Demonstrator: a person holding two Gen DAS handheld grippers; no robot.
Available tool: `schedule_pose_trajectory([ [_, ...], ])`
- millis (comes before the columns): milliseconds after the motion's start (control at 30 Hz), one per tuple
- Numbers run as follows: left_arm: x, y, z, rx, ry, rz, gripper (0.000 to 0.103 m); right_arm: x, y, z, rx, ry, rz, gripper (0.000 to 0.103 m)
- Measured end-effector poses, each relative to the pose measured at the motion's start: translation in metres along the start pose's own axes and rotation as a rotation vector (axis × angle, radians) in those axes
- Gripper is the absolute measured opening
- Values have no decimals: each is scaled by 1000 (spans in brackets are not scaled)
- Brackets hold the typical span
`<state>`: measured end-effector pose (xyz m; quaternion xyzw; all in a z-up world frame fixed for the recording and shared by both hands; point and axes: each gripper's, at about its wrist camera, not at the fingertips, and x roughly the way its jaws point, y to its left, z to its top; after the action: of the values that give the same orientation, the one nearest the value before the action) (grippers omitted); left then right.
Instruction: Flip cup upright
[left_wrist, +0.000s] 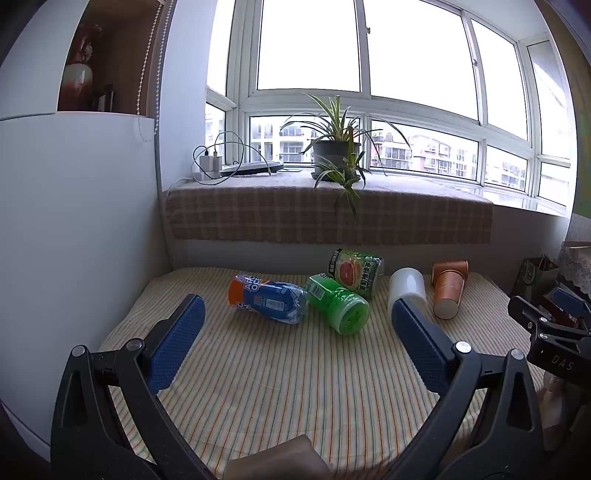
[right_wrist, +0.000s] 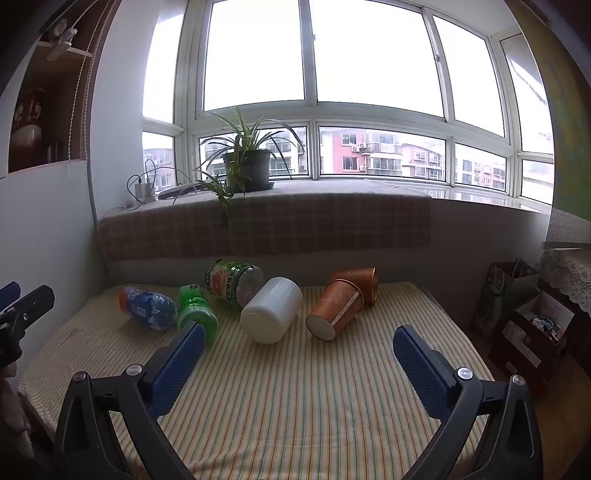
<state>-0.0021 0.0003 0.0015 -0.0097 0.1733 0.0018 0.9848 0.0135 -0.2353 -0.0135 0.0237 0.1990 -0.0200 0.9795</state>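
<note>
A white cup (right_wrist: 272, 309) lies on its side on the striped table (right_wrist: 295, 406), bottom towards me; it also shows in the left wrist view (left_wrist: 406, 286). Two copper paper cups lie on their sides to its right, one nearer (right_wrist: 334, 309) (left_wrist: 448, 291) and one behind (right_wrist: 360, 282) (left_wrist: 450, 266). My right gripper (right_wrist: 299, 338) is open and empty, a short way in front of the cups. My left gripper (left_wrist: 298, 317) is open and empty, in front of the bottles. The right gripper also shows at the right edge of the left wrist view (left_wrist: 546, 321).
Three bottles lie on the table's far left: a blue and orange one (left_wrist: 267, 302), a green one (left_wrist: 338, 308) and a grapefruit-label one (left_wrist: 354, 271). A cloth-covered window ledge (left_wrist: 332, 218) with a potted plant (left_wrist: 334, 155) stands behind. Bags and boxes (right_wrist: 524, 317) stand right of the table.
</note>
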Motion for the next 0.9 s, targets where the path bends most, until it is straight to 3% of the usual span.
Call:
schedule_pose_trajectory([
  [900,3,-2,3,2,2,-4,103,4,2,-1,5,15,7,103],
])
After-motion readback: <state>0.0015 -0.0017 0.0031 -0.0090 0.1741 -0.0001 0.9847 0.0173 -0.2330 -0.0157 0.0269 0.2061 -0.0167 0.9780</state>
